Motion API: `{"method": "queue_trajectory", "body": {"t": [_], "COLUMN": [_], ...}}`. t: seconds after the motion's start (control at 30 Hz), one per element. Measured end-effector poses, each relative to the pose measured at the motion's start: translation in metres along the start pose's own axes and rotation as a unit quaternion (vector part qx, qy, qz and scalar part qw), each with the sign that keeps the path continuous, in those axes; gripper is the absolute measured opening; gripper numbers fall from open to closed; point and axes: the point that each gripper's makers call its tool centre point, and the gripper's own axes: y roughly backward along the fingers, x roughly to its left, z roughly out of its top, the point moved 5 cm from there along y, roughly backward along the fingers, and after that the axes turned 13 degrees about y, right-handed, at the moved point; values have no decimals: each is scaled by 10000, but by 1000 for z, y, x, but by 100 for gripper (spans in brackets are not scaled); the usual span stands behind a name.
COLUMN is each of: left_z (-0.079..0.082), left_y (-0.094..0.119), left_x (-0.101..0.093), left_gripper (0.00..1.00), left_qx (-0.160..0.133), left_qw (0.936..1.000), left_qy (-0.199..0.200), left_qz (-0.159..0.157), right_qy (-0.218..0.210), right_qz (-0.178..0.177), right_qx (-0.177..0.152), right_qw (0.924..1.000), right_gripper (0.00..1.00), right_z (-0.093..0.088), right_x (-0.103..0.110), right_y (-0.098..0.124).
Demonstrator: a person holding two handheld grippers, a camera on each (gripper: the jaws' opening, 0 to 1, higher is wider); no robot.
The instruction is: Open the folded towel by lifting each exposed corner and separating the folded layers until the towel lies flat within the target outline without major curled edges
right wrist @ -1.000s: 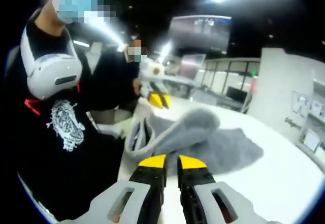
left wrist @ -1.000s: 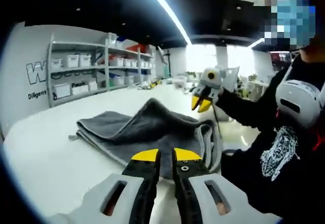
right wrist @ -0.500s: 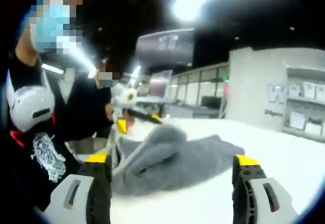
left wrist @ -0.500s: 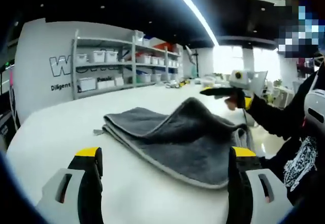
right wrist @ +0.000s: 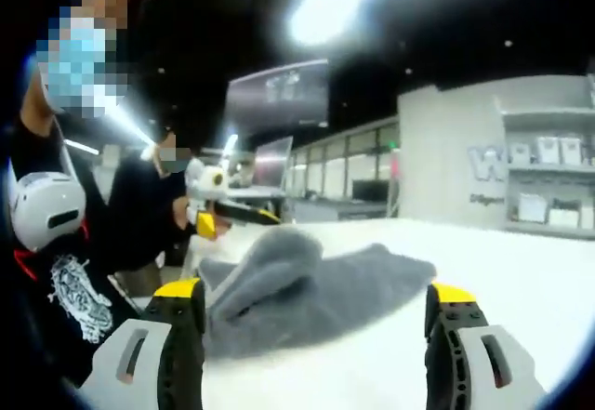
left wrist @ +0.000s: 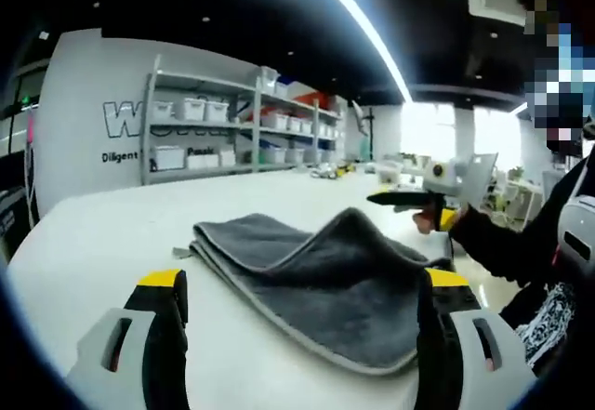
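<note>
- Table: white; the grey towel lies on it in front of both grippers, folded in layers with a hump in the middle. I see no target outline.
- Progress: I judge the unfolding barely begun; the layers are not separated and nothing lies flat.
- Left gripper: jaws spread wide, holding nothing.
- Right gripper: jaws spread wide, holding nothing.
- Writing: large letter "W" and the word "Diligent" on the far wall beside the shelves; the rest is cut off.
</note>
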Motion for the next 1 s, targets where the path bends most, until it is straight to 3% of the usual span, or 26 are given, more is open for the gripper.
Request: {"method": "queue_trajectory", "body": {"t": [0.23,0.27,0.33,0.4,0.47,0.6,0.7,0.93,1.0], "left_z": [4,8,10,10,9,9,6,1,-1], "left_y": [-9,-12,-16,-22,-26,-32,-36,-50,-53], "left_x": [-29,-39,-58,-74,-74,-82,-79,-74,-75], "left_gripper": [100,100,100,100,100,98,97,87,77], "left_qx": [77,-85,-112,-19,140,226,341,448,478], "left_qw": [9999,9996,9978,9976,9986,9983,9983,9984,9980], "left_qy": [-112,31,286,125,-267,-163,-321,17,73], "left_qz": [-93,-264,-591,-681,-446,-513,-340,-332,-412], "right_qy": [-26,-16,-12,-8,9,-14,9,75,134], "right_qz": [-99,-85,-76,-104,-124,-116,-101,7,6], "right_qx": [3,12,32,28,1,-62,-42,-29,-27], "right_qw": [9999,10000,10000,9999,9999,9999,9999,10000,9999], "right_gripper": [100,100,100,100,100,100,100,100,100], "right_z": [-1,-1,-2,-3,-2,1,0,0,0], "right_x": [-2,-2,-1,-1,-2,0,0,5,6], "right_y": [3,3,2,1,2,4,5,5,5]}}
